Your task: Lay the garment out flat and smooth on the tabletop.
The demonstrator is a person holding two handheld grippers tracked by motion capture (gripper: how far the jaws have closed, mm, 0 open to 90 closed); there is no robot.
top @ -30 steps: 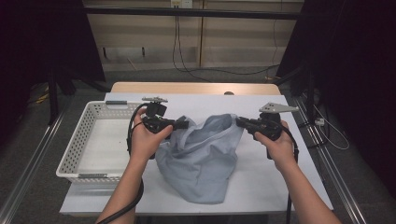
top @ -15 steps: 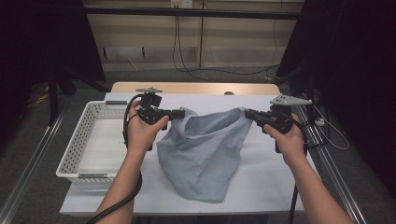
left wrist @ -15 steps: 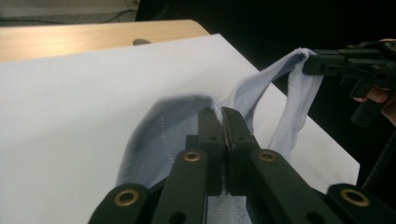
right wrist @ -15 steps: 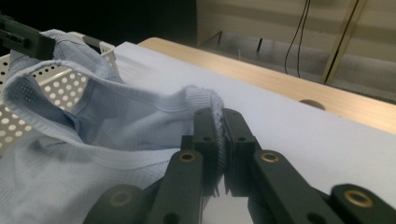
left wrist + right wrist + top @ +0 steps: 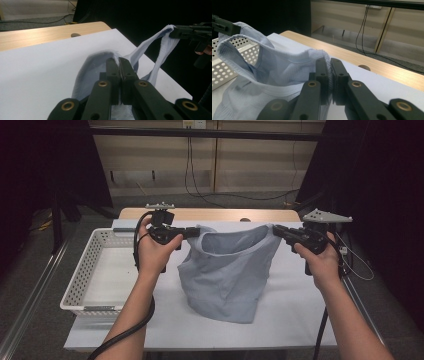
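Pale-blue garment (image 5: pixel 227 270) stretched between both clamped hand-held grippers, left (image 5: pixel 192 232), right (image 5: pixel 276 231), high view adds white basket (image 5: pixel 87 280).

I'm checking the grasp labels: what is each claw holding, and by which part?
Both hold the light blue garment. The left claw pinches one end of its upper edge, the right claw the opposite end, so the cloth hangs between them.

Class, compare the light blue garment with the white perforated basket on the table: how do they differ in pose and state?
The garment is soft and hangs stretched between the left gripper and the right gripper, its lower end on the table; the basket is rigid and sits flat, untouched. The garment is light blue and solid; the basket is white with punched holes. Both are on the same table.
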